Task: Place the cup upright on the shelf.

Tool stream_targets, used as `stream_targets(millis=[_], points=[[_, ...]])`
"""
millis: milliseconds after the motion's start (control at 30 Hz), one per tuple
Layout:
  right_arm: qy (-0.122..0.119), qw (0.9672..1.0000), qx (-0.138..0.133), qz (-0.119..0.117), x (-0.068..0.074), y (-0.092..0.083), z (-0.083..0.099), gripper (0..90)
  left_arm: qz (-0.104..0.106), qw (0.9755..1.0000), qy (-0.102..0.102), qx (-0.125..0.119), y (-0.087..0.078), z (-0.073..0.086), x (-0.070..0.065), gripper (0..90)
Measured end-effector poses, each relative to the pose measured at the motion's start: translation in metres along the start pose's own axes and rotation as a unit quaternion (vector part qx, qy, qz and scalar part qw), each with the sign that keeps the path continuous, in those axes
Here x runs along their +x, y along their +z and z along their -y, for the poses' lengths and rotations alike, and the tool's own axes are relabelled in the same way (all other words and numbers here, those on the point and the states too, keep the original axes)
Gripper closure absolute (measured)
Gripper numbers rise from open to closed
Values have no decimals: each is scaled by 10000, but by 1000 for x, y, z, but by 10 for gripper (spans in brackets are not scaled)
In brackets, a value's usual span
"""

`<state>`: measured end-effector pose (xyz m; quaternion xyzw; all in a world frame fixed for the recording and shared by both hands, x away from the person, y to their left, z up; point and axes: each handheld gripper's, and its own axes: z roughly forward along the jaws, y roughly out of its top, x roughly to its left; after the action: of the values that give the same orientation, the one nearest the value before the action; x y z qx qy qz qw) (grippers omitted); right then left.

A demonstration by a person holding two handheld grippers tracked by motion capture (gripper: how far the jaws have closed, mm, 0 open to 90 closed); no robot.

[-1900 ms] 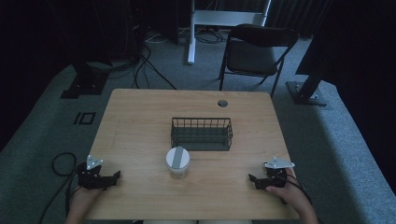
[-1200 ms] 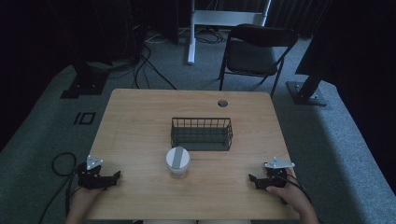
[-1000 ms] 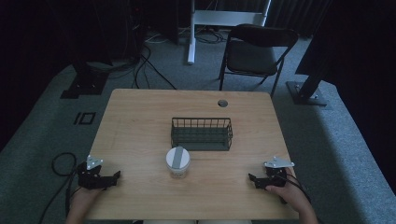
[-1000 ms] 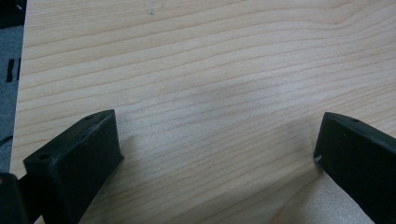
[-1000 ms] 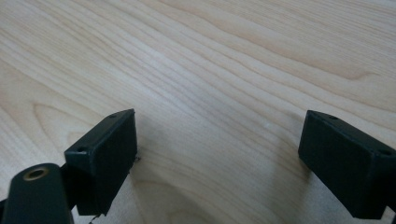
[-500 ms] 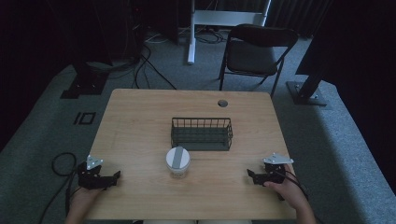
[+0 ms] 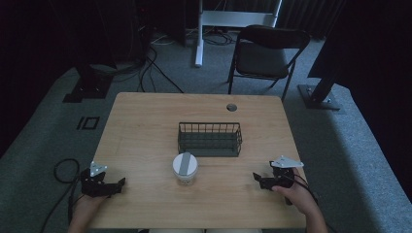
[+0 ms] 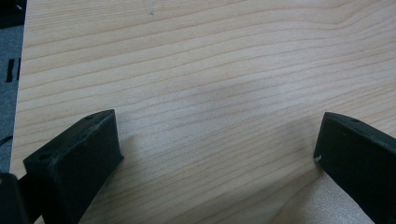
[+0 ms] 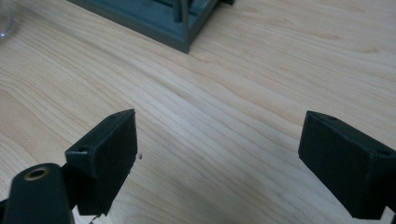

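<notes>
Light wood table (image 7: pixel 145 131), grain visible, round grommet hole (image 7: pixel 231 107) near the far edge. Grey carpet around it, dark room. On the floor, left to right: cable loop (image 7: pixel 63 167) by the near-left corner, stand base (image 7: pixel 85 90) at far left, white desk leg (image 7: pixel 198 34), black folding chair (image 7: pixel 265 53) behind the table, second stand base (image 7: pixel 318 97) at right.

On the table, left to right: left gripper (image 7: pixel 120 182) at the near-left edge, held by a hand (image 7: pixel 87 206), jaws spread wide over bare wood. White-lidded jar (image 7: pixel 185 168) near centre, just in front of the wire basket (image 7: pixel 210 138), apart from it. Right gripper (image 7: pixel 255 176) near the near-right edge, hand (image 7: pixel 299 194) behind it, jaws spread too, nothing between them.

High view gives the room, chair, jar and both hands. Left gripper view: wood grain plus a strip of carpet at its left edge. Right gripper view: basket corner (image 9: pixel 180 21) close up ahead of the jaws, and a bit of glass at top left, probably the jar.
</notes>
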<state>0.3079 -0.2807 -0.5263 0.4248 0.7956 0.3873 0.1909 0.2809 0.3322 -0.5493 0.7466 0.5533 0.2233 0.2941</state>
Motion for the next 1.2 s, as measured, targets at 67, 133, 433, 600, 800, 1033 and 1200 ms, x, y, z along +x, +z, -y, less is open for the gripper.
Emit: stream_targets(millis=[67, 133, 433, 600, 800, 1033, 1200], points=[[13, 10000, -45, -55, 2, 1, -2, 115, 0, 10000, -1, -1, 0, 0, 0, 6], [-25, 10000, -53, -75, 4, 2, -4, 134, 0, 10000, -2, -1, 0, 0, 0, 5], [-114, 9996, -119, -224, 15, 9, -13, 131, 1, 10000, -2, 1, 0, 0, 0, 5], [-224, 9991, -127, -340, 22, 13, -17, 122, 0, 10000, -1, -1, 0, 0, 0, 5], [-315, 9983, -160, -473, 30, 17, -23, 121, 0, 10000, -2, 0, 0, 0, 0, 5], [-467, 9970, -126, -611, 42, 24, -29, 121, 1, 10000, -1, -1, 0, 0, 0, 5], [-559, 9954, -163, -756, 52, 30, -32, 121, 0, 10000, -2, 0, 0, 0, 0, 5]])
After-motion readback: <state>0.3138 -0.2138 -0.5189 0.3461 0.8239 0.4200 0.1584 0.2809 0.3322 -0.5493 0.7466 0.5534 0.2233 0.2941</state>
